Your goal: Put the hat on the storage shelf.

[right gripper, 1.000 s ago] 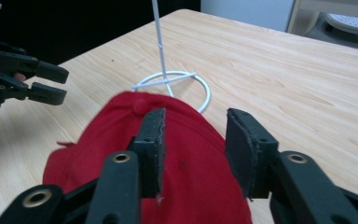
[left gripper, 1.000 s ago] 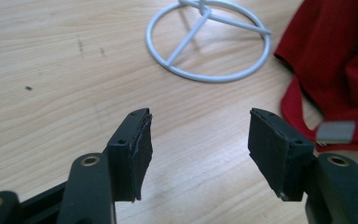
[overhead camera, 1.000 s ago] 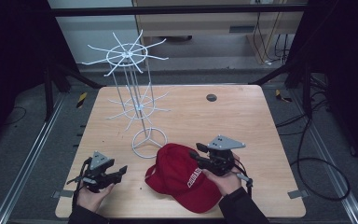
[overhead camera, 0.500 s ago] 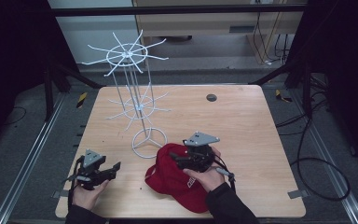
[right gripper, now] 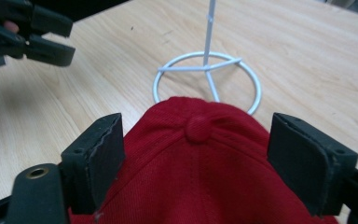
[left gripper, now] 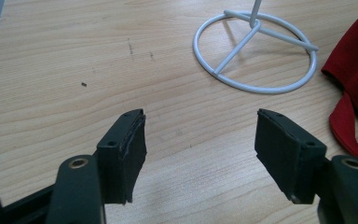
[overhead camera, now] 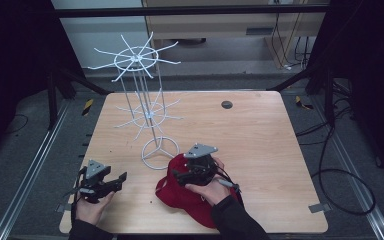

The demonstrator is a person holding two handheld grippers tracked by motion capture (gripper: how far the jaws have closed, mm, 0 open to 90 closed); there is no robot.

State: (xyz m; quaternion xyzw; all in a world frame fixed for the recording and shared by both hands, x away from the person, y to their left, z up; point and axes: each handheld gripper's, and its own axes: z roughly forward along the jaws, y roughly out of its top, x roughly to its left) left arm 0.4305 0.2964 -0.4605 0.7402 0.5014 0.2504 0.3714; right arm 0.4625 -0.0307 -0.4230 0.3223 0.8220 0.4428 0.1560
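A red cap lies on the wooden table near the front edge, just in front of the ring base of a white wire stand. My right gripper hovers over the cap's crown. In the right gripper view it is open, one jaw on each side of the cap and its top button. My left gripper is held low at the front left, open over bare wood, facing the stand's base and the cap's edge.
The stand's tall pole carries two tiers of spreading wire arms over the table's left half. A small dark disc lies near the far edge. The left gripper appears at the upper left of the right gripper view.
My right gripper has moved left from the cap's right side to above its crown. The left gripper drifted slightly forward and stays open.
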